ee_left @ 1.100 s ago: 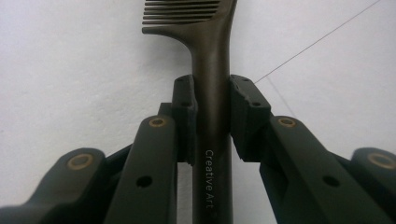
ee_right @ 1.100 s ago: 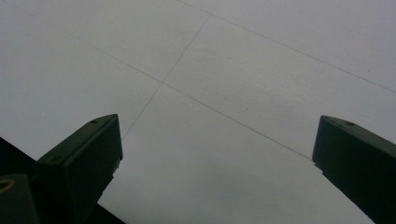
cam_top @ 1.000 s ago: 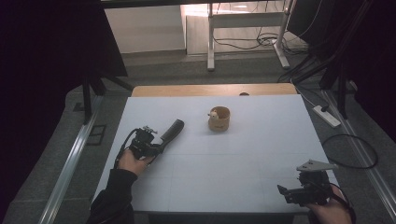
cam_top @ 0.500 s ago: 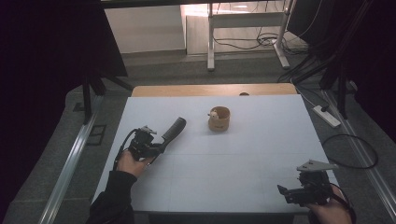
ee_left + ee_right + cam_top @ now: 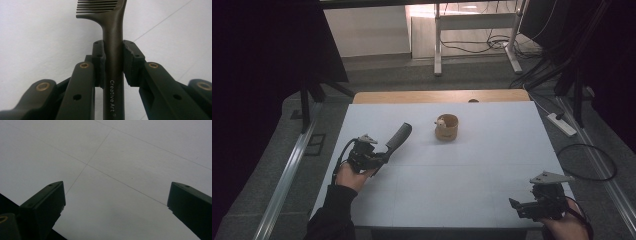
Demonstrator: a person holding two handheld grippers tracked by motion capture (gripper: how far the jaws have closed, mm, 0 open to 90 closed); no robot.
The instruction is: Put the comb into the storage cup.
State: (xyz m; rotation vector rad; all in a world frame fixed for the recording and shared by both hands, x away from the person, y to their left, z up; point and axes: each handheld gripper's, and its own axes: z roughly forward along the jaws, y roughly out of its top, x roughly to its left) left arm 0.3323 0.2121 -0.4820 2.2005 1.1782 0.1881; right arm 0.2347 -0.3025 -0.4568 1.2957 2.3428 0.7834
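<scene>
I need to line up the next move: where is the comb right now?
The comb is clamped by its handle in the left gripper, on the table's left side in the high view, its toothed end angled toward the wooden cup.

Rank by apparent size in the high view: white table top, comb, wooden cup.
1. white table top, largest by far.
2. comb, long and thin, held in the left tool.
3. wooden cup, shorter but bulkier; close call with the comb.
</scene>
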